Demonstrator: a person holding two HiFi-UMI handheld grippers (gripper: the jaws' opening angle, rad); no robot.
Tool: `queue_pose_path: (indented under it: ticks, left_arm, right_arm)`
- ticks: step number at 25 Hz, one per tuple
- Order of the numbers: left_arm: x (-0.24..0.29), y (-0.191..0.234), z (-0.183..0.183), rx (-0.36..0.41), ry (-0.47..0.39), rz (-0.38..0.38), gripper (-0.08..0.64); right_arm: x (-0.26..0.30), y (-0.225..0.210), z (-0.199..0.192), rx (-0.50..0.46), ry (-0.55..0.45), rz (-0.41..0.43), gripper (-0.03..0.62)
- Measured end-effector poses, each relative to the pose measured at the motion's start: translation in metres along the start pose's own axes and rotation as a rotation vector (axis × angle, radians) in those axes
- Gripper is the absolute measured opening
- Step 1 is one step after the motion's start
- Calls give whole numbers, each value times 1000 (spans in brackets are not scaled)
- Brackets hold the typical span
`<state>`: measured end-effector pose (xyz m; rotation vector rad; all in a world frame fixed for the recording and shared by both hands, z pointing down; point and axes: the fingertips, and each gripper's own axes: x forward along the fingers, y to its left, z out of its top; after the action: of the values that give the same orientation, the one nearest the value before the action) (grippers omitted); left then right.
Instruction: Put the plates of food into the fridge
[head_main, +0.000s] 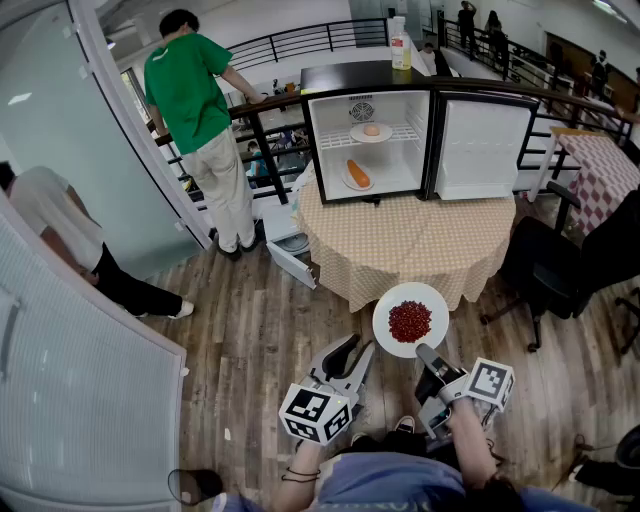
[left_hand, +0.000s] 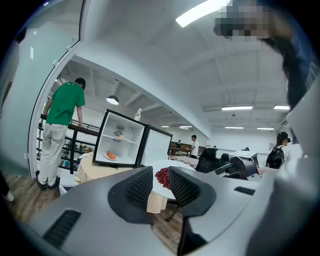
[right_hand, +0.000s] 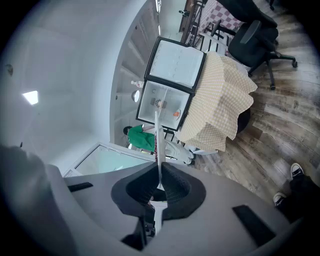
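Two claws are out front over the wood floor (head_main: 250, 330). The right gripper (head_main: 425, 352) has its jaws pinched nearly together on the near rim of a white plate (head_main: 432, 300). From along those jaws the plate is just a thin edge-on line. The left gripper (left_hand: 161, 186) stands partly open with nothing between its pads; the plate shows beyond the gap, untouched.

The plate hangs in the air, just short of the table (head_main: 400, 240) with its checked cloth. It carries a heap of red food (head_main: 409, 322), beans or berries, hard to say.

On the table sits the fridge (head_main: 360, 75), door swung wide. One plate (head_main: 371, 131) is on the shelf and another plate (head_main: 357, 175) on the bottom. A bottle (head_main: 399, 45) stands on top, label too small to read. A person in a green shirt (head_main: 185, 90) leans at the railing (head_main: 300, 40).
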<state>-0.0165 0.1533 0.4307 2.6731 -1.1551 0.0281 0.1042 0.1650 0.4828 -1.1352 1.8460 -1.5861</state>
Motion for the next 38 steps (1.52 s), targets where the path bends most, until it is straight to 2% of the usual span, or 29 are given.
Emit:
queue_pose_path:
  ticks: [7, 19, 32, 38]
  left_arm:
    - [7, 3, 7, 7, -5, -28, 98]
    - [38, 5, 5, 3, 17, -34, 98]
    - [81, -12, 5, 0, -10, 16, 98]
    - [90, -14, -4, -4, 21, 31, 98]
  right_arm:
    - [7, 3, 3, -15, -13, 0, 26]
    - [17, -13, 27, -7, 2, -12, 26]
    - [18, -37, 72, -25, 59, -2, 26]
    - [21, -47, 83, -18, 75, -1, 26]
